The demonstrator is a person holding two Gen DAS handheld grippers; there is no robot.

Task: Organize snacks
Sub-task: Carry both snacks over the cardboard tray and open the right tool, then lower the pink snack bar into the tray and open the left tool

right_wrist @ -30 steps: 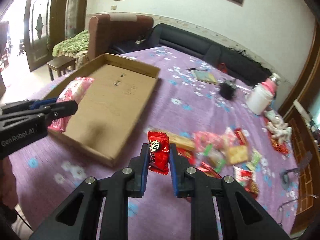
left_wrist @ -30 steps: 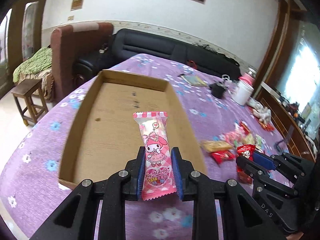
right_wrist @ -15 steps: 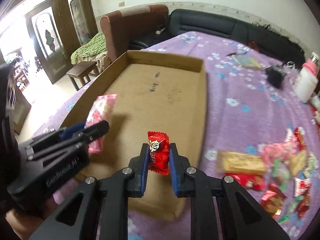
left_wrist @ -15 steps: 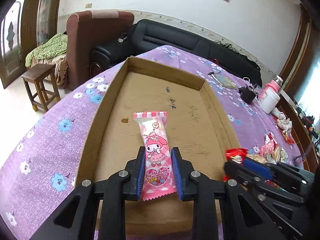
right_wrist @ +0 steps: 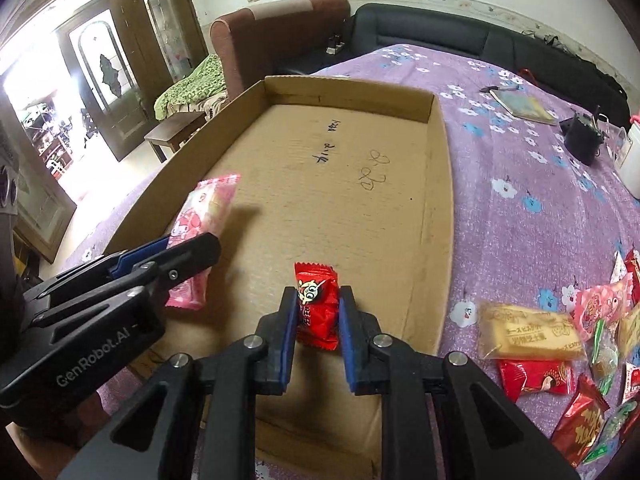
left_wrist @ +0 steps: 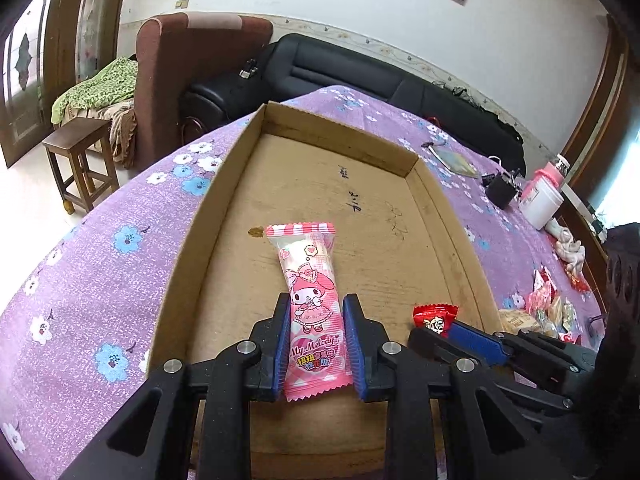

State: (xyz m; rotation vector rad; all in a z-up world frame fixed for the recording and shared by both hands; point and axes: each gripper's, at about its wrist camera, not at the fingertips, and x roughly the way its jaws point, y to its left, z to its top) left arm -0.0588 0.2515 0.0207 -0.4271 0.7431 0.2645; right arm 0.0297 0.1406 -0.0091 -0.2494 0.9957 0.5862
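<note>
While both snacks are held over the cardboard tray (right_wrist: pixel 438 184), neither has been set down, so the sorting looks to be at its very start. The left tongs (left_wrist: pixel 316 344) grip a long pink My Melody packet (left_wrist: pixel 310 300) by its lower half, the packet pointing forward above the near part of the tray floor. The right tongs (right_wrist: pixel 318 320) pinch a small red candy packet (right_wrist: pixel 318 308), also above the near end of the tray, to the right of the pink one.

The tray floor is bare brown cardboard with a few pen marks; no snack lies in it. It sits on a table covered by a purple flowered cloth (right_wrist: pixel 520 168). To the right of the tray, on the cloth, lies a loose pile of snacks (right_wrist: pixel 560 344): a yellow biscuit packet, several red packets, and pink and green ones. All of these remain to be moved.

Farther back on the table are a booklet (right_wrist: pixel 522 106), a small black object (right_wrist: pixel 582 140), and a white container with a pink lid (left_wrist: pixel 540 196). Beyond the table stand a black sofa (left_wrist: pixel 360 76), a brown armchair (left_wrist: pixel 192 76) and a wooden stool (left_wrist: pixel 80 160).

Nothing blocks the tray. The two tongs are near each other, so they could bump when releasing.
</note>
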